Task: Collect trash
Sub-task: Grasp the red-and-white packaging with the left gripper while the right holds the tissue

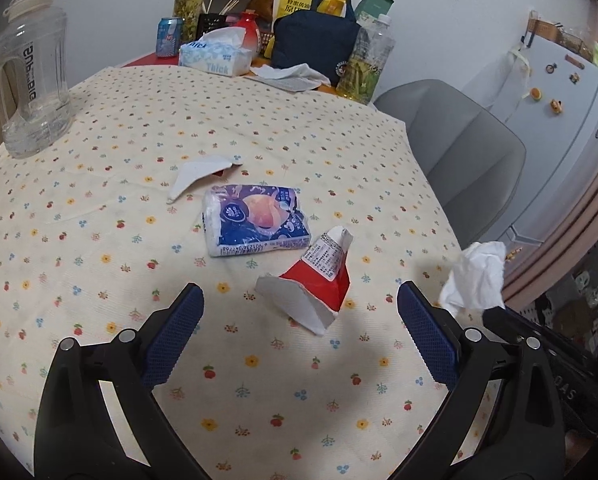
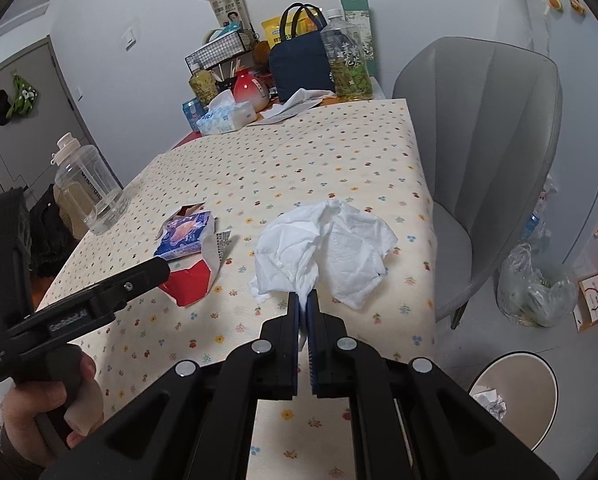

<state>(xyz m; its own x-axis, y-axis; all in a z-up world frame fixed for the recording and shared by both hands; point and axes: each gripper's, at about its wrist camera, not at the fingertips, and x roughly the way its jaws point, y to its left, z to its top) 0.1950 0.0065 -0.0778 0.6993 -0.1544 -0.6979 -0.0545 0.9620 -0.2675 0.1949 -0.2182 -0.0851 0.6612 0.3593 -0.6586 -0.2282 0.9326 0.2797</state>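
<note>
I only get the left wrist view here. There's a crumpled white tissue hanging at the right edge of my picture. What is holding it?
Observer: The right gripper, shut on the crumpled white tissue, pinching one corner.
Operator: Is there anywhere to drop it?
Observer: Yes, a round white waste bin stands on the floor beside the table, with crumpled paper inside.
Operator: Any other rubbish down there?
Observer: A clear plastic bag with something green inside lies by the grey chair.

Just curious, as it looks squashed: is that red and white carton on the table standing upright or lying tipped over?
Tipped over. The red and white carton lies on its side on the flowered tablecloth, crumpled, its torn white end facing the left gripper.
</note>
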